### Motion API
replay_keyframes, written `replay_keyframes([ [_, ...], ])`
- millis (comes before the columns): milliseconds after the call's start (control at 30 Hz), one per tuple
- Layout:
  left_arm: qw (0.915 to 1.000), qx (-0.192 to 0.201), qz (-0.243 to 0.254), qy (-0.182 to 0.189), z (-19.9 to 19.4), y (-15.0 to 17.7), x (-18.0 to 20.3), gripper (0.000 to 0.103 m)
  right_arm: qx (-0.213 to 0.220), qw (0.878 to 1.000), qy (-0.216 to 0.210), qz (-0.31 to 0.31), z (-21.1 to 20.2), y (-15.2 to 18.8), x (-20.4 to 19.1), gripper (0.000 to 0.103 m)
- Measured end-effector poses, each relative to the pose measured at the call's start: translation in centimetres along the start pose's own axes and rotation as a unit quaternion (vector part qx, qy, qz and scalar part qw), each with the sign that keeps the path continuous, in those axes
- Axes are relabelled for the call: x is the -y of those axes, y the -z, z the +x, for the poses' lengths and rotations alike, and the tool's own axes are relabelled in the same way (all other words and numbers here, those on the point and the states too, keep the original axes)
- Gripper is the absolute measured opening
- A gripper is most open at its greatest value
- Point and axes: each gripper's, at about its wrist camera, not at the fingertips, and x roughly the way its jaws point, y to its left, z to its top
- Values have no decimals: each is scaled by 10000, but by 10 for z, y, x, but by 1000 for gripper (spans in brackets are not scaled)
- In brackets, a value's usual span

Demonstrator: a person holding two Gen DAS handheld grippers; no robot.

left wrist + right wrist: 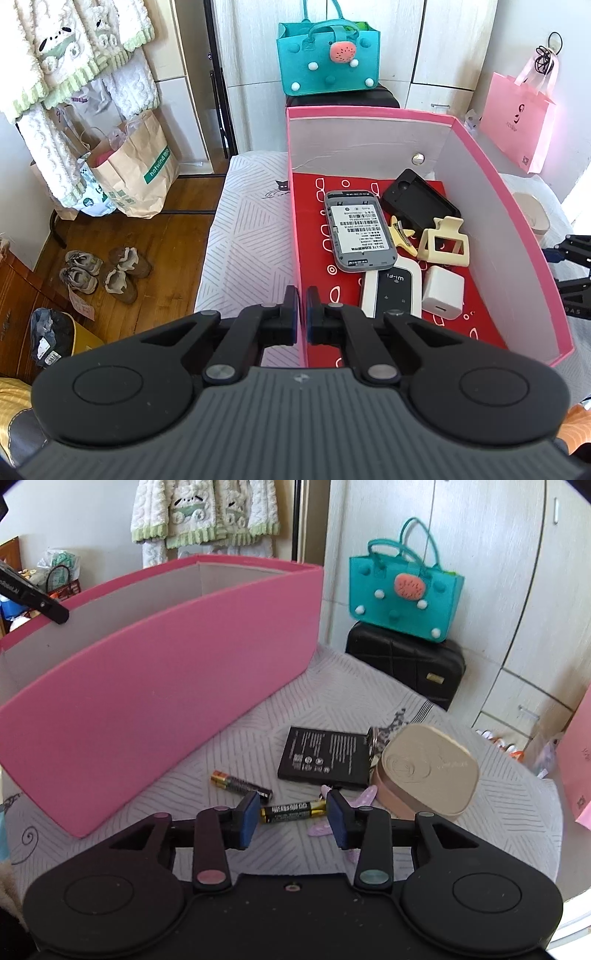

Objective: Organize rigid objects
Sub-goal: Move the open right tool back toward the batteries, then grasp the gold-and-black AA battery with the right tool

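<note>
The right gripper (291, 814) is hanging with its fingers parted either side of an AA battery (293, 811) lying on the bed (498, 812), pads apparently not yet pressing. This looks like the pick step; next, closing squarely. The left gripper (302, 314) is clenching the pink box (297, 221) wall.

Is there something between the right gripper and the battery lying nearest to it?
Nothing visible. The right gripper is open and the nearest battery already lies lengthwise between its blue pads, with bare cloth under it. A second battery lies beyond the left pad, a pink clip behind the right one; neither is in the gap.
</note>
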Motion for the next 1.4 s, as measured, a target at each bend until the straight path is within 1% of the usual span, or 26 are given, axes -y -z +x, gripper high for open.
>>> replay_keyframes([
  [133,10000,-17,-58,2,2,-1,0,4,-10,9999,-148,12,2,-3,5,46],
  [267,10000,-23,-43,-20,2,-1,0,4,-5,9995,-313,-61,5,-4,7,50],
  [367,10000,-17,-31,-28,2,-1,0,4,1,9992,-320,-256,5,-3,3,54],
  [467,10000,8,-3,-55,2,0,1,4,-34,9989,-255,-402,4,-2,-2,54],
  [500,10000,16,10,-72,2,1,2,4,-92,9986,-299,-433,4,-1,-3,52],
  [533,10000,21,13,-77,2,1,2,4,-136,9982,-390,-440,4,0,-4,46],
  [567,10000,19,2,-67,2,1,2,4,-121,9978,-481,-429,3,1,-6,43],
  [600,10000,17,-14,-56,2,1,2,4,-112,9976,-532,-420,2,2,-8,42],
  [700,10000,17,-18,-48,2,1,1,4,-64,9974,-539,-478,-2,6,-15,34],
  [767,10000,24,-8,-55,2,1,1,4,-74,9974,-568,-437,-5,8,-19,22],
  [800,10000,27,1,-59,2,2,2,4,-78,9974,-579,-420,-6,9,-20,20],
  [900,10000,23,-6,-42,1,1,2,4,-65,9981,-500,-351,-10,13,-24,20],
  [933,10000,22,-5,-39,1,1,2,4,-76,9987,-444,-251,-11,14,-24,23],
  [967,10000,22,-3,-36,1,1,2,4,-87,9990,-423,-146,-12,15,-23,24],
  [1067,10000,38,46,-45,1,2,3,4,-111,9985,-467,258,-15,19,-17,24],
  [1100,10000,46,57,-47,1,2,3,4,-147,9984,-440,318,-16,20,-17,22],
  [1133,10000,51,66,-52,1,2,3,4,-200,9984,-391,348,-17,19,-18,13],
  [1233,9999,58,77,-55,1,2,3,4,-295,9959,-405,747,-19,17,-14,12],
  [1333,9999,64,79,-53,1,2,3,4,-206,9960,-248,834,-27,14,-15,12],
  [1400,9999,70,90,-41,0,3,3,4,-63,9959,-187,886,-37,9,-14,12],
])
